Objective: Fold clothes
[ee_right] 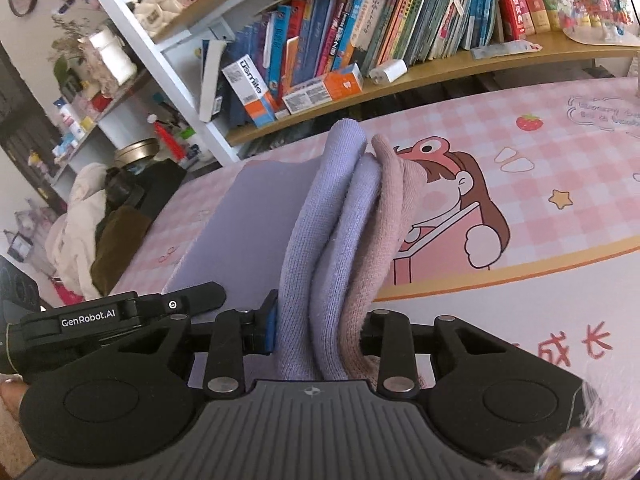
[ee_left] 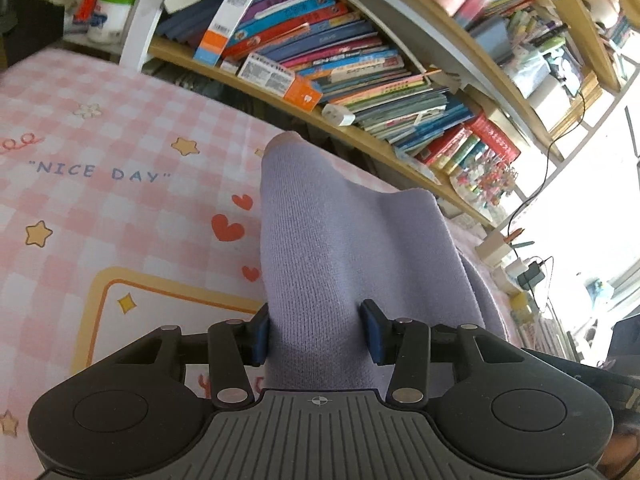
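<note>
A lavender knit garment with a dusty-pink part is held up over the pink checked table mat. My left gripper is shut on a thick fold of the lavender knit, its blue pads pressed on both sides. My right gripper is shut on several bunched layers, lavender at left and pink at right; the garment hides its right pad. A flat lavender panel stretches left toward the left gripper's body.
A wooden bookshelf packed with books runs along the table's far edge, also in the right wrist view. A pile of clothes lies off the table's left end. Chargers and cables sit at the right.
</note>
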The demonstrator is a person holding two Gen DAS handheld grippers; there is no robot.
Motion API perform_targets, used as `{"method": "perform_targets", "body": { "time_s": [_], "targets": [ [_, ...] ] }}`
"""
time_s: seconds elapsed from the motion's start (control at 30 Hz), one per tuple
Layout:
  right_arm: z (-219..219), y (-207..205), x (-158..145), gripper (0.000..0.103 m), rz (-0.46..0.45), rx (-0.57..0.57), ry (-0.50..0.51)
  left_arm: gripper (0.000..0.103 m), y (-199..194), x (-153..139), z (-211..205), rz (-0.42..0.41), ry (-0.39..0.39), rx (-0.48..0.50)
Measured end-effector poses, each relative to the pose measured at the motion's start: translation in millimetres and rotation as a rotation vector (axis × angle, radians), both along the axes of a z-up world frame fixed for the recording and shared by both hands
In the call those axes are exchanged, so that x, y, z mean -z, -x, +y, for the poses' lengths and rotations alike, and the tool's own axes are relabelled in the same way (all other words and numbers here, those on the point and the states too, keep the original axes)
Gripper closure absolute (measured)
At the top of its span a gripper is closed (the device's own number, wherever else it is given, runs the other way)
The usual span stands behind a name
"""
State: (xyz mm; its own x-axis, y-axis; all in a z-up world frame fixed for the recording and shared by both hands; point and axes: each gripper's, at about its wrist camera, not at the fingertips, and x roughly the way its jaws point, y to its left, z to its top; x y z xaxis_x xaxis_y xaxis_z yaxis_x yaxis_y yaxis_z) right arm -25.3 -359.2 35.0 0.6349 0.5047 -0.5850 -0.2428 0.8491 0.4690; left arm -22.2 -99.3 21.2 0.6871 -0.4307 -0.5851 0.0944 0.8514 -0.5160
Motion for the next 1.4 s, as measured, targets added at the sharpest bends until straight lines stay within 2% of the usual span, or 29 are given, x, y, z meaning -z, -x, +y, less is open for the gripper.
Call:
{"method": "perform_targets", "body": {
  "time_s": [0.13, 0.4, 0.67, 0.9, 1.13, 1.4],
  "targets": [
    [-11.9, 10.7, -3.4, 0.073, -0.019, -0.024, -0.004, 0.059, 15.0, -5.9, -13.8, -0.014, -0.019, -0.019],
    [-33.2, 31.8, 4.9, 0.073, 0.023, -0.047, -0.046, 0.059, 42.9, -9.5, -33.8, 0.013, -0.061, -0.043],
    [-46.0, 45.4, 6.5, 0.073, 0.027, -0.067, -0.058, 0.059, 60.6, -11.6, -47.1, 0.019, -0.076, -0.065],
    [-58.5, 53.6, 3.8, 0.073, 0.018, -0.067, -0.066, 0.059, 66.4, -15.2, -58.9, 0.011, -0.086, -0.062],
    [-72.4, 57.4, -2.8, 0.073, -0.014, -0.018, -0.075, 0.059, 59.9, -21.3, -72.5, -0.026, -0.102, -0.016],
    [-51.1, 49.2, -8.0, 0.073, -0.038, -0.015, -0.067, 0.058, 55.1, -21.4, -52.3, -0.049, -0.095, -0.018]
  ]
}}
